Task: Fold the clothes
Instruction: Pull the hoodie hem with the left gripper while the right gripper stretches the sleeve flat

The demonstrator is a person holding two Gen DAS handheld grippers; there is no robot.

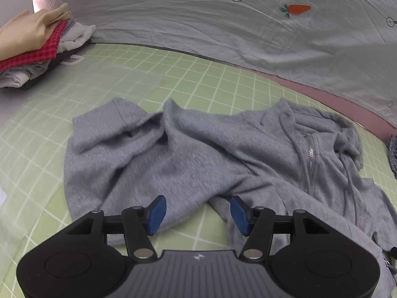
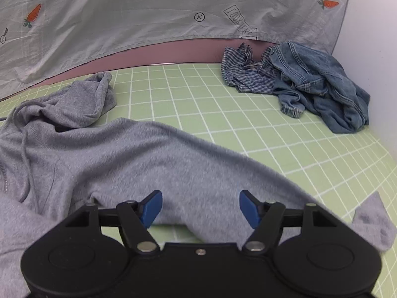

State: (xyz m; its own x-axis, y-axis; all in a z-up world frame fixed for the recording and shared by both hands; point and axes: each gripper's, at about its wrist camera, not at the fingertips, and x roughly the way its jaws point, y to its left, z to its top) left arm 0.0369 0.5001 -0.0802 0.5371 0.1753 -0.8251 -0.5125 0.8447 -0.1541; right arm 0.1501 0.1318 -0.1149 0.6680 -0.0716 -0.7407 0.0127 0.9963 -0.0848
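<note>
While both grippers hang over it, the grey hoodie lies rumpled on the green grid mat, nowhere near folded. From the left wrist view, the left gripper has its blue pads spread apart with nothing pinched between them, just hoodie fabric and a strip of mat showing in the gap below. The zipper and a drawstring sit off to the right side of that view, near the bunched hood. At far left there's a stack of folded clothes (tan on top, red check under it, white and grey further down).

Right wrist view: right gripper is likewise spread wide, not gripping anything, with a grey fold of the hoodie lying beneath it. Further back on the mat, well apart from the hoodie, a crumpled blue plaid shirt is touching a heap of denim. Behind everything hangs a pale sheet printed with little carrots.
</note>
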